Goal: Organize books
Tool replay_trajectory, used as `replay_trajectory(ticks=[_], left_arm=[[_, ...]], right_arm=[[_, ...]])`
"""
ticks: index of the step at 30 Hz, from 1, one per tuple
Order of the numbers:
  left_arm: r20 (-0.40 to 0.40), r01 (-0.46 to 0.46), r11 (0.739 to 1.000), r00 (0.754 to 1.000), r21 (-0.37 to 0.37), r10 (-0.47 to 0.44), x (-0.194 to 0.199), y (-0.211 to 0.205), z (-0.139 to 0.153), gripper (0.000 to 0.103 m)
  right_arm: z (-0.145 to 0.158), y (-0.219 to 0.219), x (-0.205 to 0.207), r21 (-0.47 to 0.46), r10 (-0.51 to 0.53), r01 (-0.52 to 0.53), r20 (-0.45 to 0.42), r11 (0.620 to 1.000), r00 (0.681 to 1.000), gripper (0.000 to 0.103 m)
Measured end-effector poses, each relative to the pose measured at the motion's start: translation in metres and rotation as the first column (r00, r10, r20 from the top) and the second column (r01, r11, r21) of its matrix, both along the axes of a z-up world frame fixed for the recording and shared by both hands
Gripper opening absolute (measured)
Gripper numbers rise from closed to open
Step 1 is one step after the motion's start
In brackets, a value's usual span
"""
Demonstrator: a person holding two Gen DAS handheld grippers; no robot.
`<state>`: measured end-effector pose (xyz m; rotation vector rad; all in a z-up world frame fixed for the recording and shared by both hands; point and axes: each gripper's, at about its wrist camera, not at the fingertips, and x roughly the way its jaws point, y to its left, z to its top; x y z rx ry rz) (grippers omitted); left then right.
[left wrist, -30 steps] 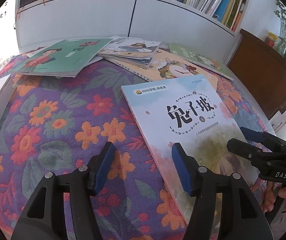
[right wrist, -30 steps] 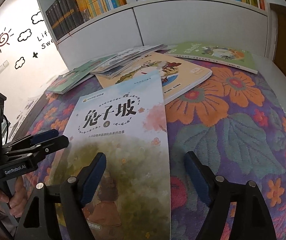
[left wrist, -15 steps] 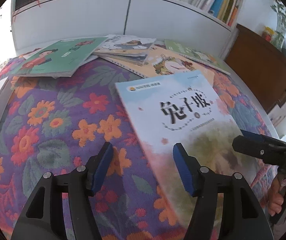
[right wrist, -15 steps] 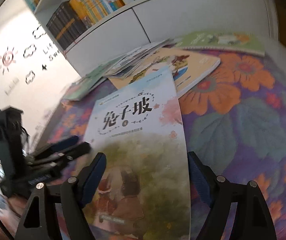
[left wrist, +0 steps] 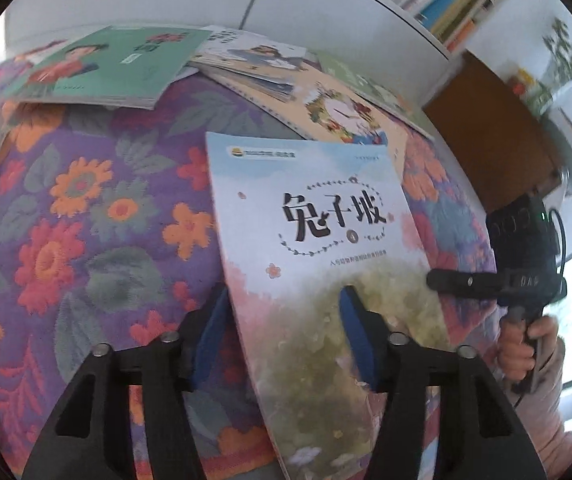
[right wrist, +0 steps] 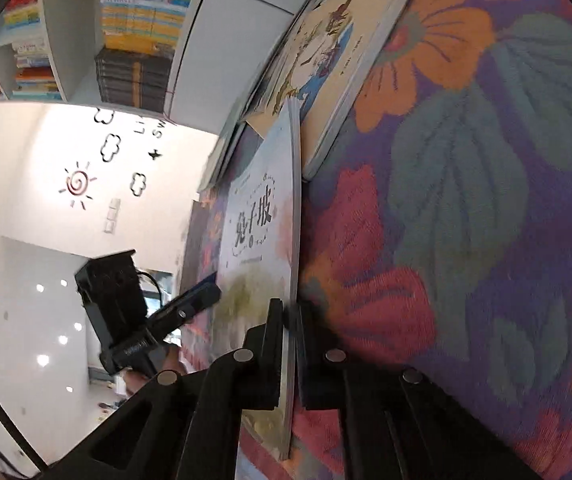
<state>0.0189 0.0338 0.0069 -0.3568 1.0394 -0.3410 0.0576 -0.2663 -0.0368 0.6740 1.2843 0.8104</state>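
Since a moment before, the pale picture book (left wrist: 326,264) had tilted up off the floral cloth (left wrist: 86,208). At its left edge the left gripper (left wrist: 282,336) straddled it, jaws closing, narrow, not yet pressing. Right gripper (right wrist: 289,320) had clamped shut on its right edge, spine running away toward the far scattered books (left wrist: 246,68).

The table cover (left wrist: 98,216) was a coarse woven cloth with a matt floral pattern. The book (left wrist: 318,240) had a smooth, slightly glossy paper cover, and the side cabinet (left wrist: 494,148) looked like matt brown wood. The gripper fingers (left wrist: 210,324) were matt black plastic with blue pads and shiny metal pins.
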Motion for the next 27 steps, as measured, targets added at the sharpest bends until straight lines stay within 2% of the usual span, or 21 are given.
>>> replay_trajectory(ticks=[3, 5, 8, 11, 17, 25, 27], left_arm=[[-0.005, -0.033, 0.999, 0.999, -0.021, 0.033, 0.000, 0.011, -0.004, 0.029], [-0.012, -0.040, 0.999, 0.999, -0.036, 0.040, 0.001, 0.016, -0.006, 0.024], [-0.007, -0.056, 0.997, 0.998, -0.056, 0.056, 0.002, 0.021, -0.009, 0.023], [-0.006, -0.050, 0.998, 0.999, -0.046, 0.050, 0.005, 0.021, -0.009, 0.023], [-0.002, -0.048, 0.998, 0.999, -0.040, 0.048, 0.006, 0.022, -0.009, 0.023], [0.017, -0.065, 0.997, 0.998, -0.038, 0.066, 0.004, 0.021, -0.008, 0.023], [0.013, -0.070, 0.997, 0.997, -0.045, 0.071, 0.003, 0.022, -0.008, 0.022]], right_arm=[[0.005, 0.008, 0.000, -0.038, -0.002, 0.004, 0.036, 0.999, 0.999, 0.003], [0.004, 0.007, 0.001, -0.030, -0.024, 0.025, 0.032, 0.999, 0.999, 0.003], [0.005, 0.007, 0.004, -0.041, -0.042, 0.044, 0.055, 0.998, 0.998, 0.004], [0.006, 0.006, 0.008, -0.065, -0.054, 0.059, 0.079, 0.996, 0.995, 0.006], [0.010, 0.021, 0.022, -0.100, 0.007, 0.002, 0.083, 0.995, 0.997, 0.014], [0.019, 0.031, 0.015, -0.161, -0.002, 0.027, 0.154, 0.987, 0.988, 0.015], [0.023, 0.031, 0.012, -0.143, 0.009, 0.015, 0.163, 0.990, 0.987, 0.015]])
